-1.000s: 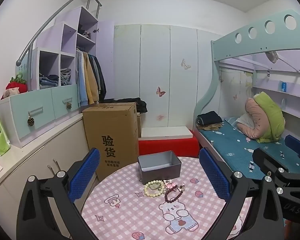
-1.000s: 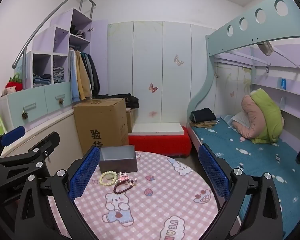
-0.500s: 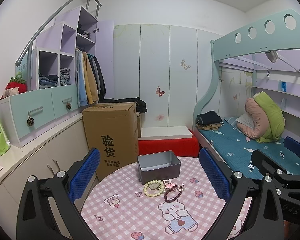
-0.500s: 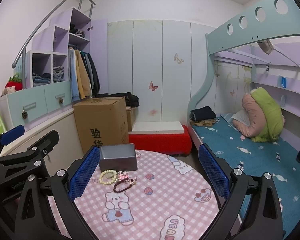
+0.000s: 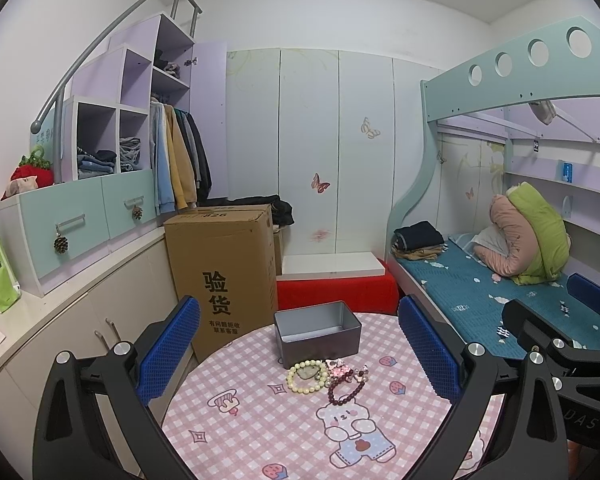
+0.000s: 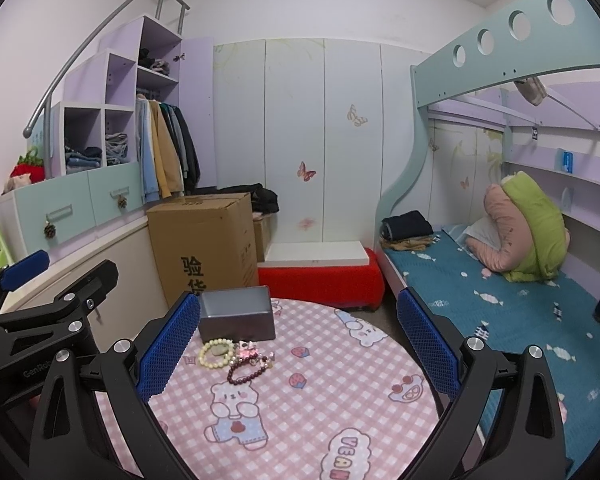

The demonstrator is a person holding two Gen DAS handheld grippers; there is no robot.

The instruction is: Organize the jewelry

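Nothing much has moved since a second ago: both pairs of my fingers hover over the near edge of the round worktop (image 5: 236, 432), and the jewelry lies where it lay. My left gripper (image 5: 300, 356) is spread wide with nothing in it; my right gripper (image 6: 298, 348) is likewise released and empty.

From my left view, the pale bead bracelet (image 5: 305, 376) lies at about 12 o'clock, just in front of the open grey tin (image 5: 318, 332). Touching it to the right is a pink charm piece (image 5: 346, 372), and the dark red bead bracelet (image 5: 342, 390) curls just below that.

I judge the first pick is still to be made. I should take the pale bracelet first, since it sits at the edge of the cluster, pinching across one side of its ring, lifting straight up so its neighbours do not drag along.

From the right view the tin shows only its walls; its inside is hidden. The pink piece is too small to name. How the strands overlap I cannot tell.
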